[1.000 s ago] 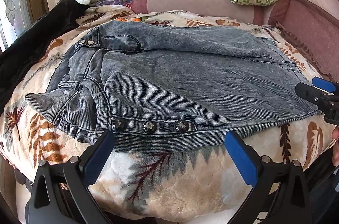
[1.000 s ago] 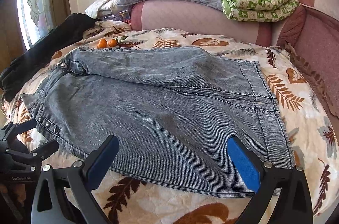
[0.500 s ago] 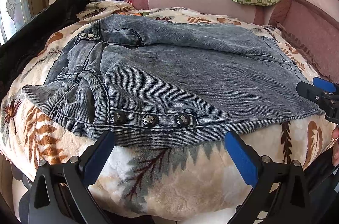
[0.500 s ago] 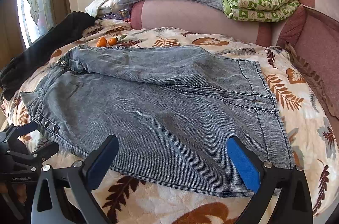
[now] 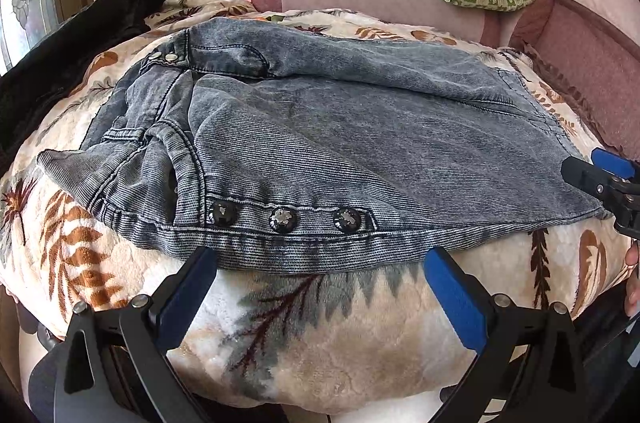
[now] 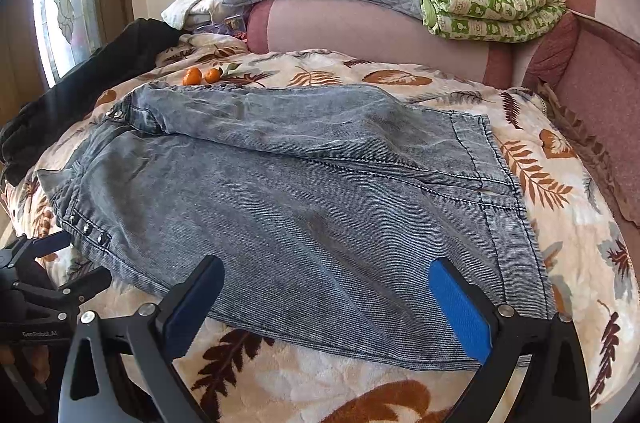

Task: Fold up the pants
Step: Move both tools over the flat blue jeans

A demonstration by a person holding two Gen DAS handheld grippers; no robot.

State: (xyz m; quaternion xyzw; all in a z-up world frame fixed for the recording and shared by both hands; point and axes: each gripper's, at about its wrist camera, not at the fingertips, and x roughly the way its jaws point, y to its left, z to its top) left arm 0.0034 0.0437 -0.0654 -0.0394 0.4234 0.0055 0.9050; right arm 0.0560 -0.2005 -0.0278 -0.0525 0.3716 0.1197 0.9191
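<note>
Pants: grey-blue washed denim pants (image 6: 304, 207) lie flat on the bed, already doubled once, waistband to the left and leg hems to the right.
Bed cover: a cream leaf-print blanket (image 5: 320, 335) carries the pants; it is plush and rounded at the near edge.
Left hand-held gripper: the left hand-held gripper (image 5: 320, 281) hovers at the near waist edge, jaws spread wide, holding nothing; the tips are just short of the row of three snap buttons (image 5: 282, 219).
Right hand-held gripper: the right hand-held gripper (image 6: 326, 293) sits over the near hem end, jaws wide apart, empty; the denim edge lies between and just under the tips.
Step in hand: likely lining up both grips on the near long edge before the next fold.
Risk, layers: the stacked layers may be caught only in part, so the lower leg would stay behind and the fold skew.
Risk, blanket: the soft pile could be pinched along with the denim if a lower finger digs in.
Risk, waist: the bunched fabric left of the buttons could drag into a lump.
Nearby: two small oranges (image 6: 202, 76) and a black garment (image 6: 80, 91) lie beyond the far edge; a far fold could brush them.
</note>
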